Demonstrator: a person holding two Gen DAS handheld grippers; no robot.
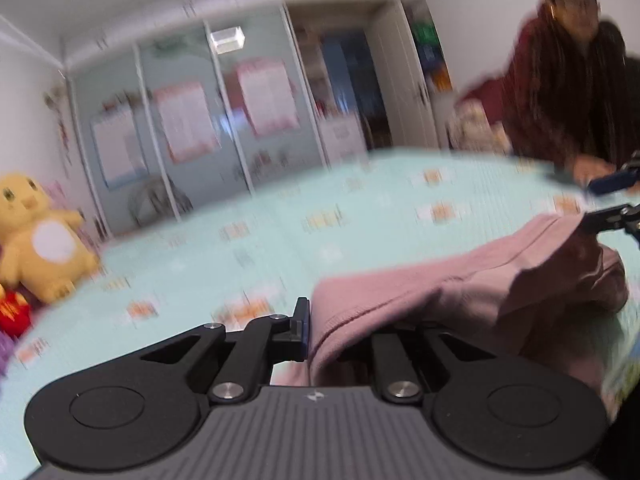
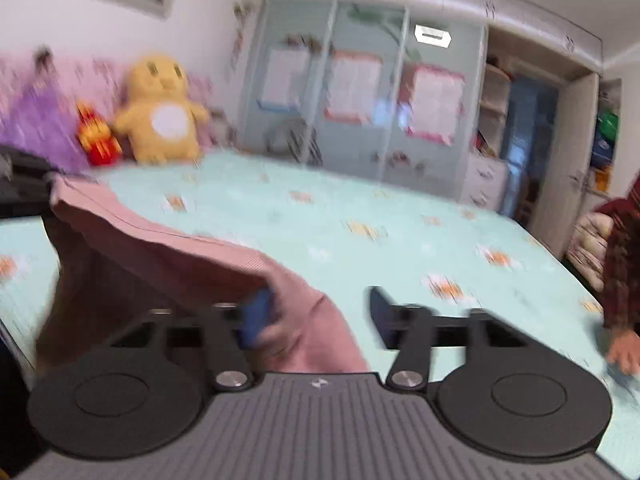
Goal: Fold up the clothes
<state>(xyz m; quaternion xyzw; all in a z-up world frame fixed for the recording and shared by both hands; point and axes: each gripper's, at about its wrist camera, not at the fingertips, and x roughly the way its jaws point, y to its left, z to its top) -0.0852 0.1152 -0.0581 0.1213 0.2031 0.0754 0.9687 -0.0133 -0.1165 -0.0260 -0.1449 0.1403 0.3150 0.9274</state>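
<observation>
A pink garment [image 1: 460, 292] hangs stretched between my two grippers above a mint-green bed sheet [image 1: 280, 240]. In the left wrist view my left gripper [image 1: 320, 328] is shut on the garment's hem; the cloth covers its right finger. The right gripper [image 1: 612, 200] shows at the far right, by the garment's other end. In the right wrist view my right gripper [image 2: 316, 316] is open; the pink garment [image 2: 180, 256] drapes over its left finger [image 2: 256, 316] and the right finger [image 2: 380, 316] stands apart from the cloth.
A yellow plush toy [image 2: 160, 116] and a red toy [image 2: 98, 138] sit at the bed's head, with purple cloth [image 2: 36, 120] beside them. A wardrobe with glass doors [image 2: 360, 100] stands behind the bed. A person in a dark red top [image 1: 560, 92] leans on the bed's far side.
</observation>
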